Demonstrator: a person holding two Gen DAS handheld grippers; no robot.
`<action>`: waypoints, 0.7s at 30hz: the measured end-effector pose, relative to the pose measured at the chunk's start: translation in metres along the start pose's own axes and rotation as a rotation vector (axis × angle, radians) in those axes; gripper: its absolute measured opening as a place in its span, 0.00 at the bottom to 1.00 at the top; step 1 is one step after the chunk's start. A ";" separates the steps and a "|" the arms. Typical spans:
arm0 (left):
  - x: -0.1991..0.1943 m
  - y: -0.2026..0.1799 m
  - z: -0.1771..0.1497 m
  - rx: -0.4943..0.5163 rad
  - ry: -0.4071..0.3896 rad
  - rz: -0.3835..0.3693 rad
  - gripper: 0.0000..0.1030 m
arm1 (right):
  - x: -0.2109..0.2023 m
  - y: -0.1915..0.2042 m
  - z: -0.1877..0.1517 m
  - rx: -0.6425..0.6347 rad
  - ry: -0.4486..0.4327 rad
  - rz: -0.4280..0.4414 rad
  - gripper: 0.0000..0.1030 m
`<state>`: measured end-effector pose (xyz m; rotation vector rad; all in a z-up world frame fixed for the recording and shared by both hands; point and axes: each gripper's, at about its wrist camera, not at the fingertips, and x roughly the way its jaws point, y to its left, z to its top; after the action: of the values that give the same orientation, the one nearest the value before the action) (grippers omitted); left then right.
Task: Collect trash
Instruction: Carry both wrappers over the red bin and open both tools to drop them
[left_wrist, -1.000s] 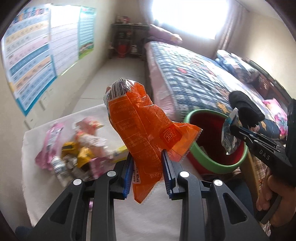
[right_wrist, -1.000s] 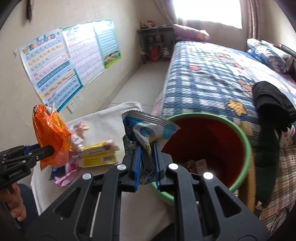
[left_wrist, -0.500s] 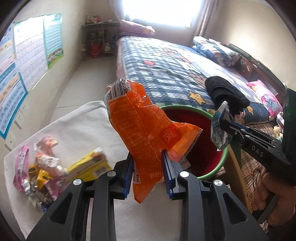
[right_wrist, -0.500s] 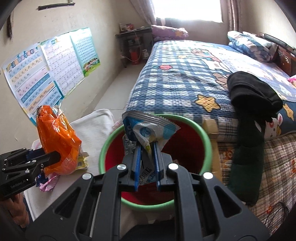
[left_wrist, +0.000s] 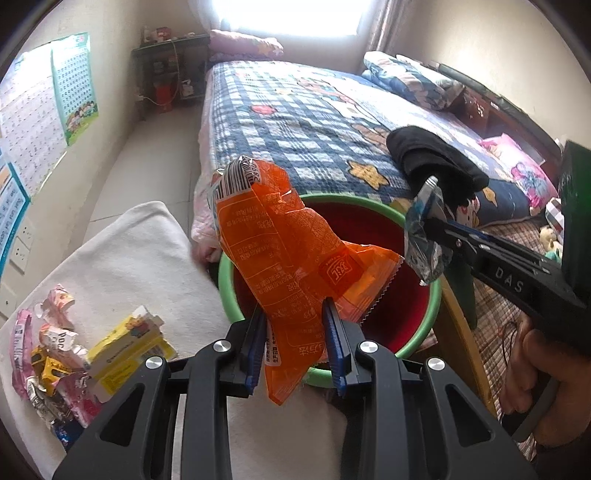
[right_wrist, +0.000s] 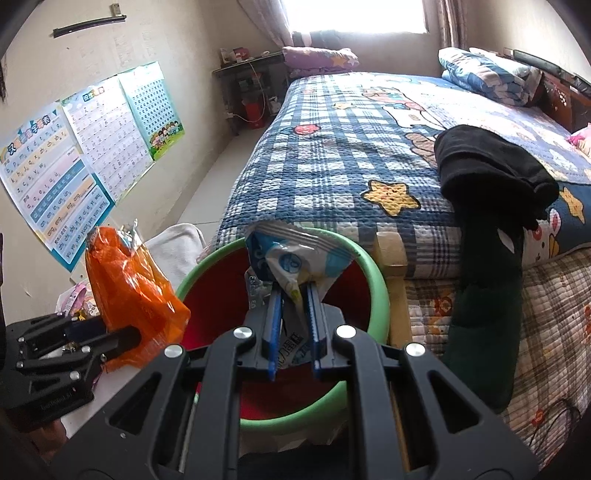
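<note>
- One bin (left_wrist: 436, 295), green-rimmed and red inside, sits just ahead of both our jaws.
- Our left gripper (left_wrist: 293, 343) pinches an orange wrapper (left_wrist: 280, 254) over its rim.
- Our right gripper (right_wrist: 293, 332) clamps a blue wrapper (right_wrist: 295, 262) above its opening.

Colours around your green-rimmed bin

Your bin (right_wrist: 376, 273) is red inside with a green rim; the wrapper (left_wrist: 295, 266) above it is orange with a barcode strip, the other wrapper (right_wrist: 295, 262) blue and white. Behind the bin, the bedspread (right_wrist: 332, 147) is blue-and-white check with yellow stars. Left of the bin, a white cloth (left_wrist: 140, 254) carries pink and yellow packets (left_wrist: 85, 350).
</note>
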<state>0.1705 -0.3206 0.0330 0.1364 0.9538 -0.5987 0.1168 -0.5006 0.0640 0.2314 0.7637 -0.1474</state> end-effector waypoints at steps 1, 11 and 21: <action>0.002 -0.001 0.000 0.003 0.005 0.001 0.27 | 0.003 -0.002 0.000 0.004 0.004 0.002 0.13; 0.011 -0.003 0.007 -0.003 0.002 -0.002 0.58 | 0.017 -0.007 0.005 0.021 0.015 0.021 0.22; 0.005 0.008 -0.002 -0.025 -0.013 0.019 0.76 | 0.008 -0.008 0.005 0.025 -0.003 -0.010 0.75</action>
<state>0.1757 -0.3157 0.0266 0.1190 0.9462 -0.5691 0.1238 -0.5099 0.0608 0.2510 0.7608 -0.1667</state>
